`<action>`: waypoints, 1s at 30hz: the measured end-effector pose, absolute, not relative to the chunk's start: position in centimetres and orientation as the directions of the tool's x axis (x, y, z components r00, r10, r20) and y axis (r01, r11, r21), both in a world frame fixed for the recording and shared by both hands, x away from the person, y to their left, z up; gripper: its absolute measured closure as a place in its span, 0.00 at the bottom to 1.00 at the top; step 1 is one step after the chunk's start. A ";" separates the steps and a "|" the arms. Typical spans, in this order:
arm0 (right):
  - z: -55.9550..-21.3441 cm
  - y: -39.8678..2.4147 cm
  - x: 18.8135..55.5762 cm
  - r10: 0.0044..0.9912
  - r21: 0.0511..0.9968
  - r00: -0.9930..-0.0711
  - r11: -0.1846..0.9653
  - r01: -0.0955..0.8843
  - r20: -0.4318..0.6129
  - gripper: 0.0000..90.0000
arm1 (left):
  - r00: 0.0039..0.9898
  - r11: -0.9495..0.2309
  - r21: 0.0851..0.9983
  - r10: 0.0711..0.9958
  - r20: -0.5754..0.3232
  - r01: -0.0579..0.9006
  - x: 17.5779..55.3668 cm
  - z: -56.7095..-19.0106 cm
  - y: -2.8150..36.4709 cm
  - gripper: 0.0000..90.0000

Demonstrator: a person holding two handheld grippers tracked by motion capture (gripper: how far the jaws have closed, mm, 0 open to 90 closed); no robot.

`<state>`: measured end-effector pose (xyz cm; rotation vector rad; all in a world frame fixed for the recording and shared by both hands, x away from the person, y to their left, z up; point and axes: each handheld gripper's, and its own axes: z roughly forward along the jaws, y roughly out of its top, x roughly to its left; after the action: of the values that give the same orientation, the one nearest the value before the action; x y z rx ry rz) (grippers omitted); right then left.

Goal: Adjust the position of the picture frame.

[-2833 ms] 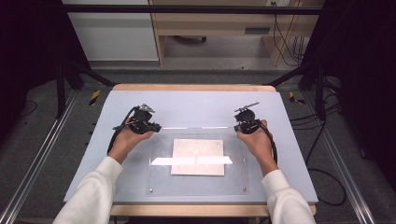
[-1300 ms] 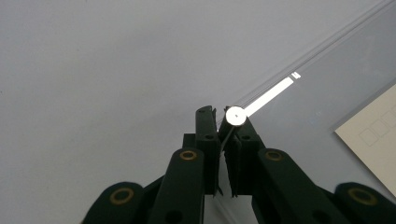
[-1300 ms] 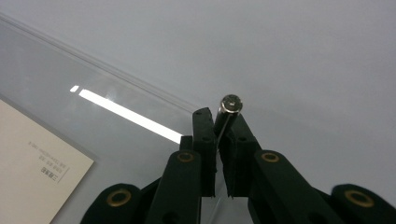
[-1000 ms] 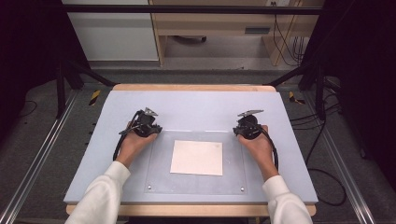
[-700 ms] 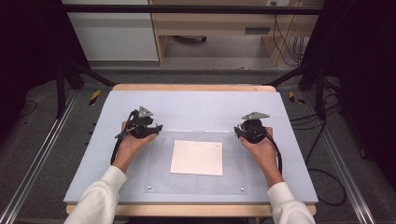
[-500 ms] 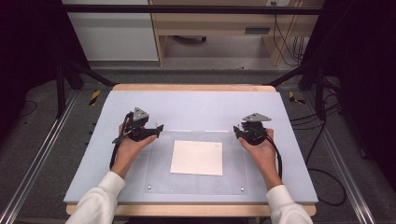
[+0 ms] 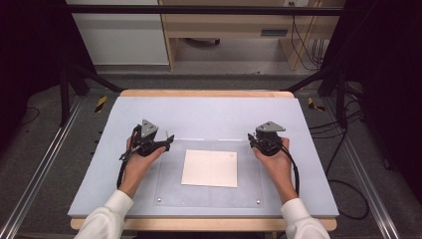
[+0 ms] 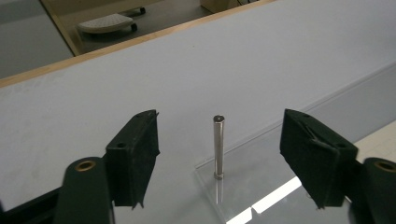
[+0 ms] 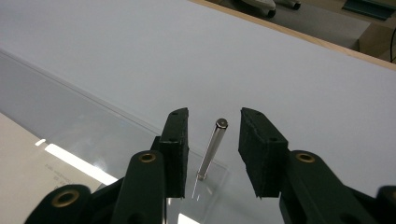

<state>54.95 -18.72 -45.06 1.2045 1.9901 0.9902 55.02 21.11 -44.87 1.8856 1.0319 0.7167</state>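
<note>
A clear plate (image 7: 169, 185) lies on the blue-grey mat (image 7: 209, 117) with a cream paper sheet (image 7: 210, 168) on its middle. My left gripper (image 7: 165, 141) is at the plate's far left corner. In the left gripper view, my left gripper (image 8: 219, 125) stands open wide around an upright metal pin (image 8: 218, 154) without touching it; its jaws have just been closing a little. My right gripper (image 7: 254, 141) is at the far right corner. In the right gripper view, my right gripper (image 9: 215, 119) brackets a second pin (image 9: 211, 151) with a narrow gap on each side; its jaws have also just been closing.
Two more pins (image 7: 159, 200) (image 7: 258, 201) stand at the plate's near corners. The wooden table edge (image 7: 209, 93) runs along the back. Yellow-black items (image 7: 101, 103) (image 7: 312, 103) lie on the floor beyond the mat's far corners, and metal rails flank the table.
The left gripper has turned so its jaws point right at the plate's corner, and it has drifted slightly nearer me. The right hand has barely moved. The paper lies as before.
</note>
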 end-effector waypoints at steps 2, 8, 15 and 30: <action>-45.1 -18.6 55.0 0.906 0.835 -0.406 0.314 0.451 -0.121 0.76 | 0.487 -0.297 0.875 0.870 0.083 0.382 55.0 -45.0 21.2 0.38; -45.0 -18.3 55.1 0.913 0.840 -0.390 0.305 0.449 -0.123 0.89 | 0.474 -0.300 0.873 0.876 0.092 0.385 55.1 -45.2 21.0 0.64; -44.9 -18.5 55.3 0.916 0.840 -0.387 0.291 0.458 -0.107 0.94 | 0.477 -0.311 0.865 0.874 0.097 0.394 55.6 -45.5 20.3 0.74; -44.7 -18.4 55.6 0.916 0.833 -0.393 0.282 0.477 -0.086 0.95 | 0.462 -0.300 0.855 0.883 0.082 0.422 55.9 -45.7 20.1 0.93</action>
<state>55.57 -18.41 -44.70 1.2441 1.9859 0.9997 55.91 20.06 -45.68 1.9042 1.0932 0.7217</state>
